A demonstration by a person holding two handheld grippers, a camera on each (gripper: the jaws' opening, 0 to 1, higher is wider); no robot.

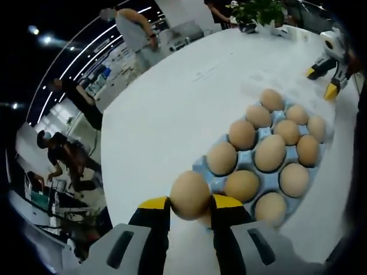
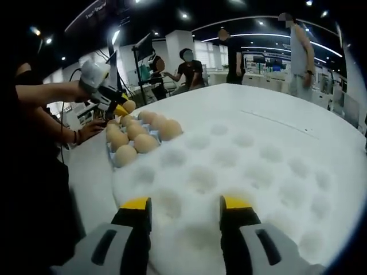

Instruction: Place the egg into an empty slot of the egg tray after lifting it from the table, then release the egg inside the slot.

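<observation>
Left gripper (image 1: 190, 205): jaws closed on egg (image 1: 190, 195), held above near corner of tray (image 1: 202, 167).
Tray: blue, on white table (image 1: 160, 109); other eggs (image 1: 269, 152) seated in its slots.
Right gripper (image 2: 186, 209): jaws wide, nothing between them, over white dimpled foam (image 2: 241, 166).
Right gripper view, far left: left gripper (image 2: 121, 109) with egg (image 2: 129, 106) at tray's (image 2: 112, 156) far end.
Background: people standing.

Left gripper (image 1: 190, 205): jaws closed on an egg (image 1: 190, 193), yellow tips pressing its two sides. Right gripper (image 2: 186, 209): jaws parallel and spread apart, nothing between them.
</observation>
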